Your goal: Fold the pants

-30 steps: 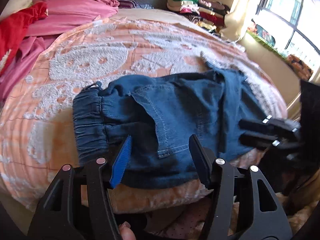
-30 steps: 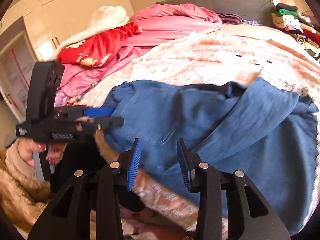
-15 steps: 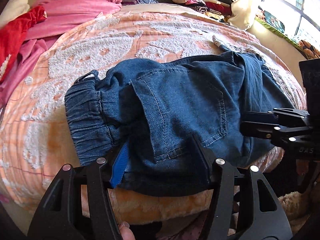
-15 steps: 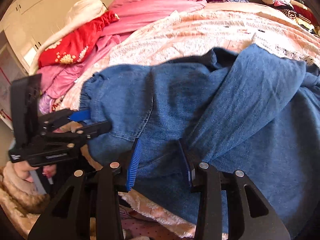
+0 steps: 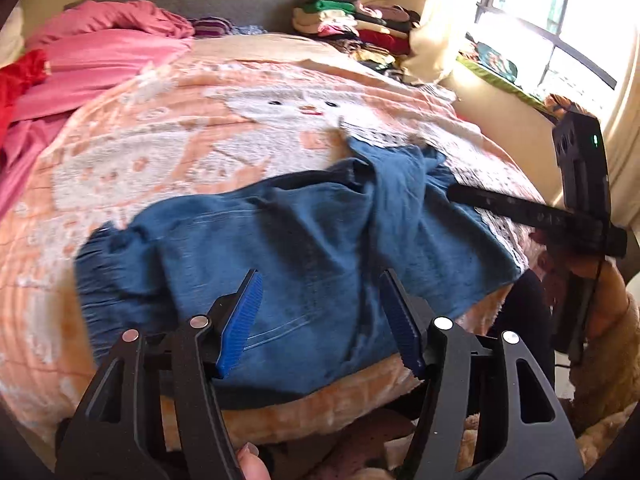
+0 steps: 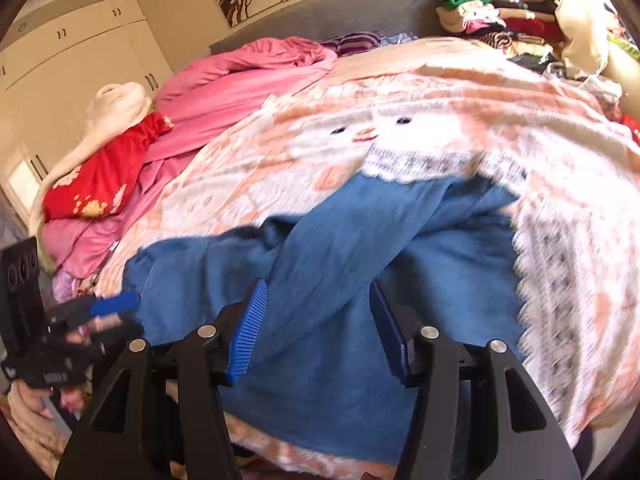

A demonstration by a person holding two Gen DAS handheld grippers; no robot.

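Note:
Blue denim pants (image 5: 304,252) lie crumpled along the near edge of the bed, elastic waistband at the left, legs bunched toward the right. They also fill the lower middle of the right wrist view (image 6: 360,280). My left gripper (image 5: 320,316) is open and empty, above the pants' seat near the bed edge. My right gripper (image 6: 316,328) is open and empty, above the leg part. The right gripper also shows at the right in the left wrist view (image 5: 536,212); the left gripper shows at the left in the right wrist view (image 6: 96,316).
The bed has a peach and white blanket (image 6: 420,136). Pink and red bedding (image 6: 200,104) is heaped at the far left. A stack of folded clothes (image 5: 352,20) stands at the head of the bed. A window (image 5: 560,20) is at the right.
Both grippers have drawn back and up from the pants, and both views now take in more of the bed. The right gripper's jaws have opened wider. The pants lie slightly more spread.

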